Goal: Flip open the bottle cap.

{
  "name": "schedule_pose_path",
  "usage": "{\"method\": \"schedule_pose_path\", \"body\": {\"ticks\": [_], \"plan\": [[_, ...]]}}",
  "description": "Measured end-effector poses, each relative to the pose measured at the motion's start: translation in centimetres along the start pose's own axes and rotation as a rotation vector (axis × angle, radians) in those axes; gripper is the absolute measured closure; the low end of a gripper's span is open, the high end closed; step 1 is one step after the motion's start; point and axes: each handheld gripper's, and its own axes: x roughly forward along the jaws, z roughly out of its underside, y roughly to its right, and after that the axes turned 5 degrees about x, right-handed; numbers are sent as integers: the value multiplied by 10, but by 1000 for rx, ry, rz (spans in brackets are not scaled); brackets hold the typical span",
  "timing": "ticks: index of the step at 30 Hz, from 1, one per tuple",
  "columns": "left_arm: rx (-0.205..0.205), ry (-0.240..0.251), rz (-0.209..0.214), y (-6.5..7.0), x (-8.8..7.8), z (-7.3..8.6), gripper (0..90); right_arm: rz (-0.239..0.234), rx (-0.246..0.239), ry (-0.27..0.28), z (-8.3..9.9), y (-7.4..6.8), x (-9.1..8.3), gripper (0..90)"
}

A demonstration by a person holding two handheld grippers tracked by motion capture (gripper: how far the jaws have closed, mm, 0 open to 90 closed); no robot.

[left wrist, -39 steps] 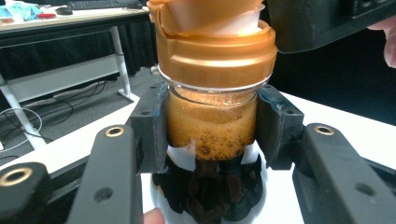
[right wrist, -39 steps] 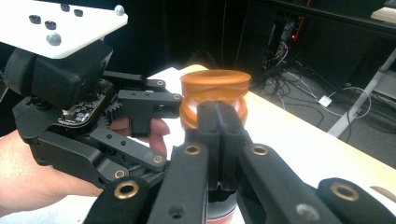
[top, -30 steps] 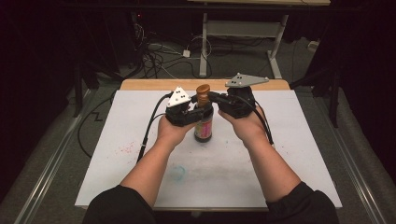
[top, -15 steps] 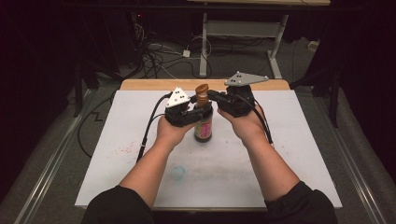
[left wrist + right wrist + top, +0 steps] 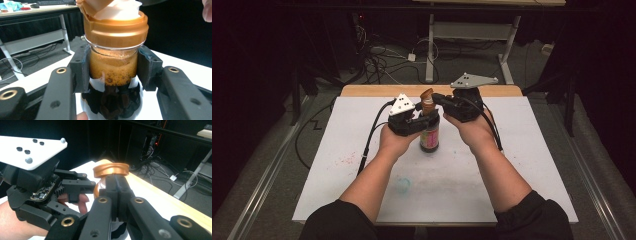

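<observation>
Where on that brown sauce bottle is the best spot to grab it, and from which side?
Probably the neck of the bottle, just under the orange cap, approached level from the person's side. The wider cap above would stop slipping; the left gripper already clamps it there.

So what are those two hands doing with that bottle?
A person is opening a small sauce bottle that stands on the white table. The left tongs are squeezed around the bottle's neck, just under its orange cap, holding it steady. The right tongs are pressed shut right at the cap's flip lid, which already stands tipped open. Dark sauce with foam on top sits inside.
</observation>
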Motion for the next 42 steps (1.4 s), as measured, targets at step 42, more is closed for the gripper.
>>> {"method": "schedule_pose_path", "body": {"ticks": [42], "plan": [[-1,0,8,0,-2,0,487,16,1,18,-14,9,-6,900]]}}
